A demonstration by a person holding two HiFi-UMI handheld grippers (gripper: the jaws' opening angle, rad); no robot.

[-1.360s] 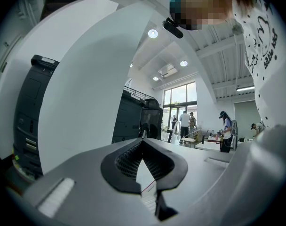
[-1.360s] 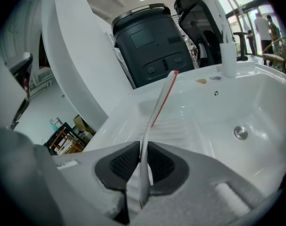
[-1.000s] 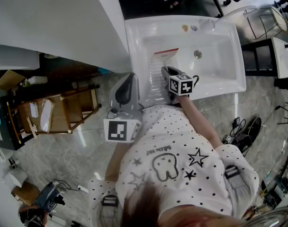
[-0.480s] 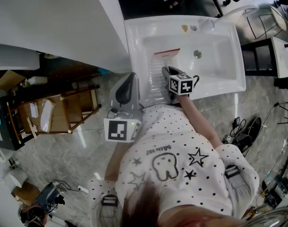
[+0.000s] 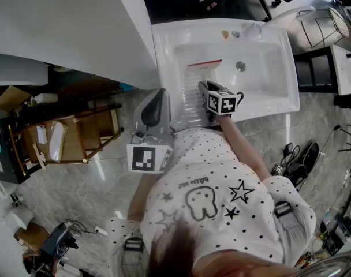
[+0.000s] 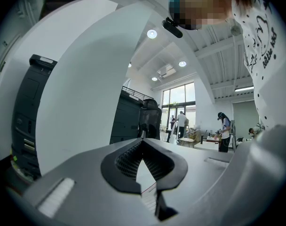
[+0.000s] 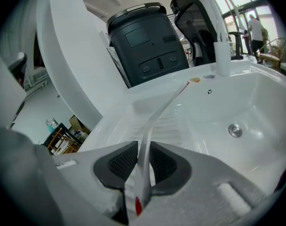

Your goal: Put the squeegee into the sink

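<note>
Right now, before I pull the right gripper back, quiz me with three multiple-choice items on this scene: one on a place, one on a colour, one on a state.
1. Where does the squeegee's blade lie?
A. on the floor
B. on the ribbed slope inside the sink
C. on the wooden stand

2. What colour is the strip along the blade's far edge?
A. blue
B. green
C. red

3. How do the left gripper's jaws stand?
A. tips together, nothing between them
B. wide apart
C. clamped on the squeegee

Answers:
1. B, the head view shows the blade lying on the ribs within the basin.
2. C, a red line tops the white blade.
3. A, the left gripper view shows the tips meeting, with only the room beyond.
</note>
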